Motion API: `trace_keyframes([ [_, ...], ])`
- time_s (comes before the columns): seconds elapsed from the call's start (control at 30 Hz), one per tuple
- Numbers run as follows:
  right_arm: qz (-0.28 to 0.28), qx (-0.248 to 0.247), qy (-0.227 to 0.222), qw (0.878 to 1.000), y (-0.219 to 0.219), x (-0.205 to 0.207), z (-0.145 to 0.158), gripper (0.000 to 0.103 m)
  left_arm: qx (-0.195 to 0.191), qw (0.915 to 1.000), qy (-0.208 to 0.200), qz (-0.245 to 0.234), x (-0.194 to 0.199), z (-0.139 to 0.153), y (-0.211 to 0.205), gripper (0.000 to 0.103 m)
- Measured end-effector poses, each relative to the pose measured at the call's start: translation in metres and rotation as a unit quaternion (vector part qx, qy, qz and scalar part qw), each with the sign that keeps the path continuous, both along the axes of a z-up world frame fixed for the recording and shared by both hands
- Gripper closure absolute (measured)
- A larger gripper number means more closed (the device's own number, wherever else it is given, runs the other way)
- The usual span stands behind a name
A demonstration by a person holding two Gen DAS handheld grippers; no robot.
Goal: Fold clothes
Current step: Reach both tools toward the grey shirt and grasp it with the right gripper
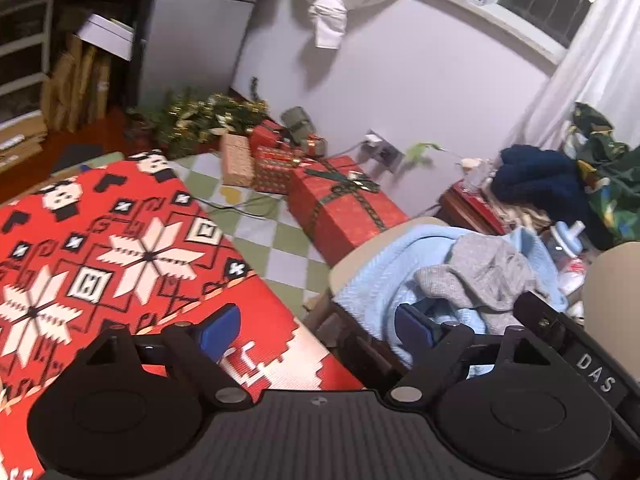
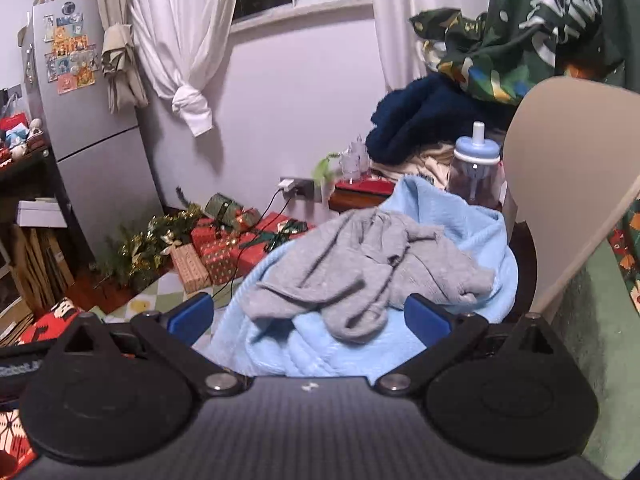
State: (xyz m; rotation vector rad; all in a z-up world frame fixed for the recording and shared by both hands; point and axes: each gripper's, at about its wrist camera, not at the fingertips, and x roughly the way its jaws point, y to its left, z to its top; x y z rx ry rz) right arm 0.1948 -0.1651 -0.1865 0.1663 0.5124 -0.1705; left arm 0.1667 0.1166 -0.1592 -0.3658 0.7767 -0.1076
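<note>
while we hold both tools over the corner of the room, the clothes wait in a heap on a chair (image 2: 568, 160) with a pale curved back: a grey top (image 2: 360, 264) lies crumpled on a light blue garment (image 2: 452, 216) that spills over the seat. our right gripper (image 2: 308, 316) looks straight at that heap, its blue pads (image 2: 192, 314) spread wide to either side of the grey cloth's lower edge; whether they touch the fabric we cannot tell, but nothing is pinched. our left gripper (image 1: 320, 328) is spread wide too and holds nothing; one pad (image 1: 220, 330) hangs over the red patterned blanket (image 1: 120, 248) with white snowflake shapes, the other (image 1: 414, 328) sits in front of the blue garment (image 1: 384, 276), and the grey top (image 1: 480, 272) shows beyond it. from this side we see part of the other tool (image 1: 576, 352), black with white letters, at the right edge near the heap. beside the blanket runs a green and white checked floor mat (image 1: 280, 248), and on it stand red wrapped gifts (image 1: 340, 208) tied with green ribbon, close to a small tinsel tree (image 1: 200, 120) lying by the wall. behind the chair stands a bottle with a blue lid (image 2: 476, 160), a dark blue fluffy bundle (image 2: 420, 120) and a green printed cloth (image 2: 520, 40). a grey fridge (image 2: 80, 100) with magnets and a knotted white curtain (image 2: 184, 60) fill the left of the right view.
</note>
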Motion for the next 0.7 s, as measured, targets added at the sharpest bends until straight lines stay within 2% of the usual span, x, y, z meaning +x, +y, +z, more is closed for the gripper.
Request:
trace_keyframes([
  [0.13, -0.014, -0.029, -0.011, 0.999, 0.012, 0.014, -0.006, 0.001, -0.002, 0.9997, -0.008, -0.025, 0.015, -0.002, 0.0, 0.023],
  [0.2, -0.045, -0.028, -0.003, 0.999, 0.006, 0.032, -0.007, 0.001, -0.008, 0.9995, -0.011, -0.029, 0.026, -0.002, -0.002, 0.023],
  [0.33, -0.086, -0.032, 0.019, 0.996, -0.008, 0.076, -0.021, 0.001, -0.026, 0.999, -0.004, -0.036, 0.047, -0.006, -0.01, 0.024],
  [0.47, -0.09, -0.056, 0.057, 0.993, -0.022, 0.112, -0.043, 0.004, -0.031, 0.9984, 0.0, -0.047, 0.059, -0.011, -0.019, 0.025],
  [0.5, -0.088, -0.053, 0.066, 0.993, -0.026, 0.118, -0.049, 0.012, -0.033, 0.9983, 0.001, -0.048, 0.06, -0.012, -0.02, 0.025],
  [0.57, -0.073, -0.041, 0.079, 0.993, -0.034, 0.124, -0.061, 0.022, -0.039, 0.9981, 0.007, -0.048, 0.059, -0.016, -0.022, 0.028],
  [0.63, -0.06, -0.051, 0.07, 0.994, -0.037, 0.122, -0.066, 0.041, -0.04, 0.998, 0.013, -0.048, 0.054, -0.018, -0.022, 0.03],
  [0.67, -0.055, -0.06, 0.061, 0.995, -0.037, 0.119, -0.067, 0.068, -0.04, 0.9979, 0.014, -0.049, 0.05, -0.018, -0.022, 0.031],
  [0.7, -0.047, -0.065, 0.054, 0.995, -0.037, 0.116, -0.067, 0.077, -0.039, 0.9979, 0.014, -0.049, 0.046, -0.017, -0.021, 0.031],
])
